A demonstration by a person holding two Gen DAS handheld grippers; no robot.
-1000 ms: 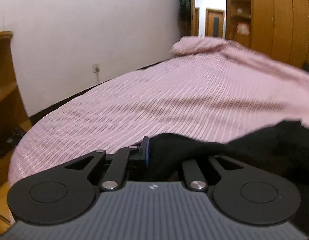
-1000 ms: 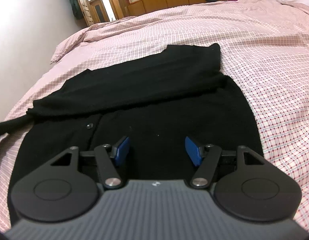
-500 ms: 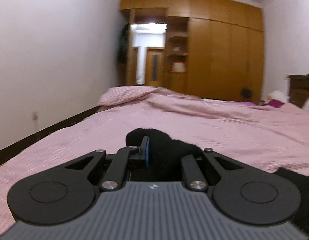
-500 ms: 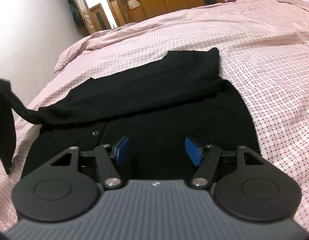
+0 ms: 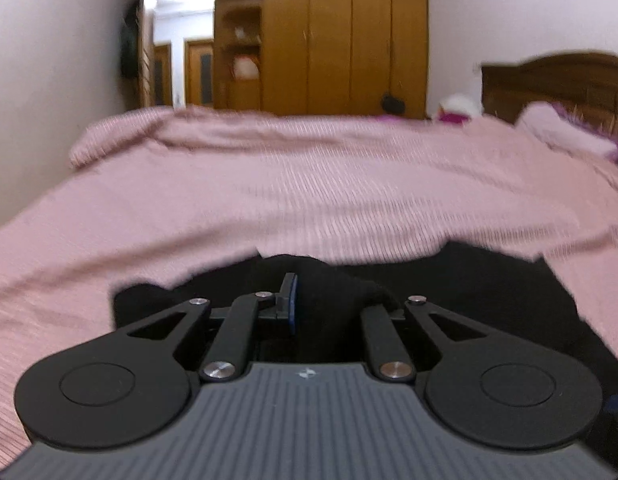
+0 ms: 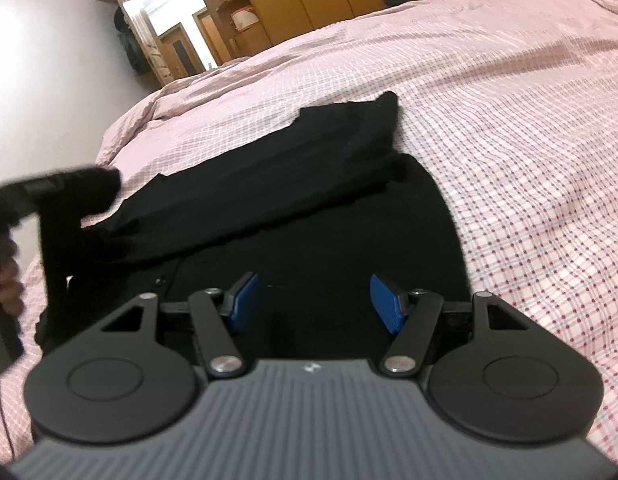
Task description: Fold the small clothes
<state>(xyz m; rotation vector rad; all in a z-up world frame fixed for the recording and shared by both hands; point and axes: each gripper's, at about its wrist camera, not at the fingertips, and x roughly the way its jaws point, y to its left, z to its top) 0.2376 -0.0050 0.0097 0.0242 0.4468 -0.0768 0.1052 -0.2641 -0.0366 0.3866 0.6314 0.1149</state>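
Note:
A black button-front garment (image 6: pixel 317 216) lies spread on the pink checked bed (image 6: pixel 529 128), one sleeve folded across its upper part. My left gripper (image 5: pixel 329 304) is shut on a bunch of the garment's black sleeve (image 5: pixel 333 288) and holds it over the garment's body (image 5: pixel 489 284). In the right wrist view the left gripper (image 6: pixel 53 188) shows at the far left, raised, with black cloth hanging from it. My right gripper (image 6: pixel 311 300) is open and empty, low over the garment's lower middle.
A wooden wardrobe (image 5: pixel 341 36) and an open doorway (image 5: pixel 181 48) stand beyond the bed's far side. A dark wooden headboard (image 5: pixel 557 84) and pillows (image 5: pixel 557 132) are at the right. A white wall (image 5: pixel 49 80) runs along the left.
My left gripper has swung right and tipped down with the sleeve, carrying it over the garment's body. My right gripper has stayed open and moved slightly forward.

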